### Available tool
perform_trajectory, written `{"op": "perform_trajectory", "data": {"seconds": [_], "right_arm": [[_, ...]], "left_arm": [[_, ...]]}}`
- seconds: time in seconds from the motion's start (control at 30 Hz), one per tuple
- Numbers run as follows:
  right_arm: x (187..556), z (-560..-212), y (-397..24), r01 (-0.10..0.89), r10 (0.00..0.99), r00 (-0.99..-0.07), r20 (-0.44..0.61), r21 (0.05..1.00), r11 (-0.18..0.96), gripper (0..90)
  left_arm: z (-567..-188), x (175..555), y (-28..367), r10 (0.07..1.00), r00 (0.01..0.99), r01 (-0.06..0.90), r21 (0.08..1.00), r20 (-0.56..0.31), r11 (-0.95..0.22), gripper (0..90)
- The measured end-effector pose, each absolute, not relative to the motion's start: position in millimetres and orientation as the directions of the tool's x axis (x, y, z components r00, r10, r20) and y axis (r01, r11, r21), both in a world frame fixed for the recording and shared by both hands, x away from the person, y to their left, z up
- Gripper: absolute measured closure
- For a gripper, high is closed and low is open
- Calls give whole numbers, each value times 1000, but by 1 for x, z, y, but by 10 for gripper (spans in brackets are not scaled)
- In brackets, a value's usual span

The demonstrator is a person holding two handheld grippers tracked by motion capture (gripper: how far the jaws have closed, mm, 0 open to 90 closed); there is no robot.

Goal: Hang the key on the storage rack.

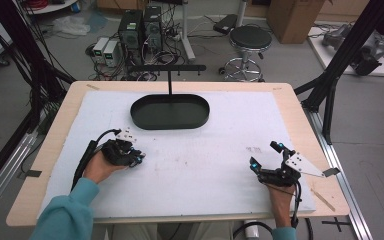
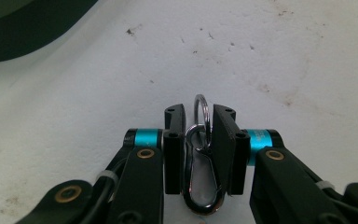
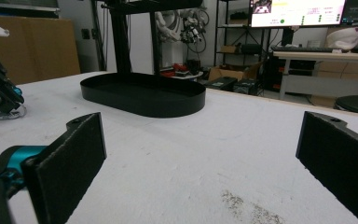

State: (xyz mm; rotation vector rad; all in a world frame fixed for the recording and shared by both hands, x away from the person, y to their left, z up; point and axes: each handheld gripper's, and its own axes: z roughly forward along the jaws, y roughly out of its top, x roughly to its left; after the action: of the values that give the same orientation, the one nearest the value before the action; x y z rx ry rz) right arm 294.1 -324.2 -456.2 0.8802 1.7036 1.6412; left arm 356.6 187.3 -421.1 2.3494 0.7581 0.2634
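My left gripper (image 2: 199, 149) jaws are pinching a metal snap hook (image 2: 200, 175), its length running lengthwise between them; right gripper (image 3: 200, 158) jaws are spreading wide.

Even bright overhead light, soft shadows, sharp focus.

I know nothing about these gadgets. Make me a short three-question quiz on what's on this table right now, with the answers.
1. True or false: the right gripper is clamped on something.
2. What lies between the pads of the left gripper?
A. a metal clip with a key ring
B. a pen
C. a sponge
3. What dark container sits on the white mat beyond both grippers?

Key
1. False: its jaws stand wide apart over bare mat.
2. A: the metal clip sits between the pads, its ring poking out ahead.
3. A black oval tray.
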Motion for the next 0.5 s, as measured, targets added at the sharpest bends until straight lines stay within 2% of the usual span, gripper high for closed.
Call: {"op": "perform_trajectory", "data": {"seconds": [0.5], "right_arm": [[294, -456, -324, 51, 804, -595, 21, 999, 12, 7]], "left_arm": [[-421, 357, 187, 584, 812, 450, 636, 1, -627, 876]]}}
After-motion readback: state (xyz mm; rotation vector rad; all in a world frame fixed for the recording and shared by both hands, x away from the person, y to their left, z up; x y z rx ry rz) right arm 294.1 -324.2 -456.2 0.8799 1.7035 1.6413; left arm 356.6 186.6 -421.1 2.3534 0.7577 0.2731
